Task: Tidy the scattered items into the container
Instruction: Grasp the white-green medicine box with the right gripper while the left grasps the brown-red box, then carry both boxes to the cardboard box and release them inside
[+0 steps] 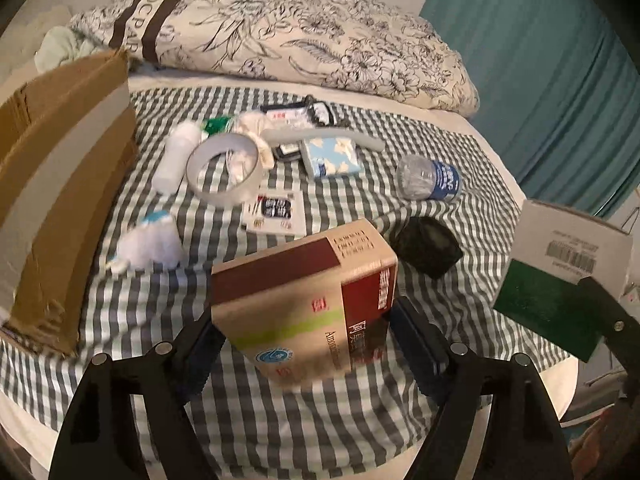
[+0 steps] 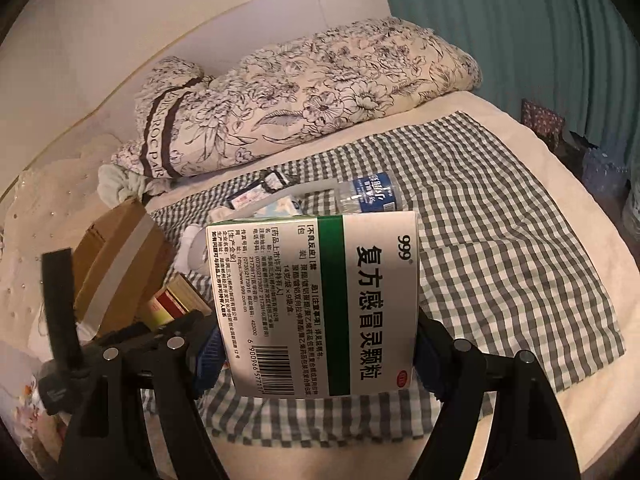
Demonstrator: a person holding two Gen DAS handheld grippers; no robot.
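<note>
Cardboard made up the container (image 1: pixel 68 184), an open brown box standing at the left edge of the green-and-white checked cloth (image 1: pixel 328 420); every place below is given from that box. Just right of its near corner, the left gripper (image 1: pixel 308 344) held a tan and dark-red medicine carton (image 1: pixel 304 300) lifted clear of the cloth, both pads against its sides. No earlier view was given to compare. Further right of the box, the right gripper (image 2: pixel 316 356) was clamped on a white and green medicine carton (image 2: pixel 316 304), its blue pads pressing both edges, the carton also off the cloth. Scattered items lay to the right of the box: a tape roll (image 1: pixel 226 170) nearest, a white tube (image 1: pixel 178 156) beside it, a blue cloud-print packet (image 1: pixel 332 156) beyond, a plastic water bottle (image 1: pixel 430 178) further out, and a black pouch (image 1: pixel 428 246) nearer the camera. Behind the box lay a floral quilt (image 1: pixel 280 36).
</note>
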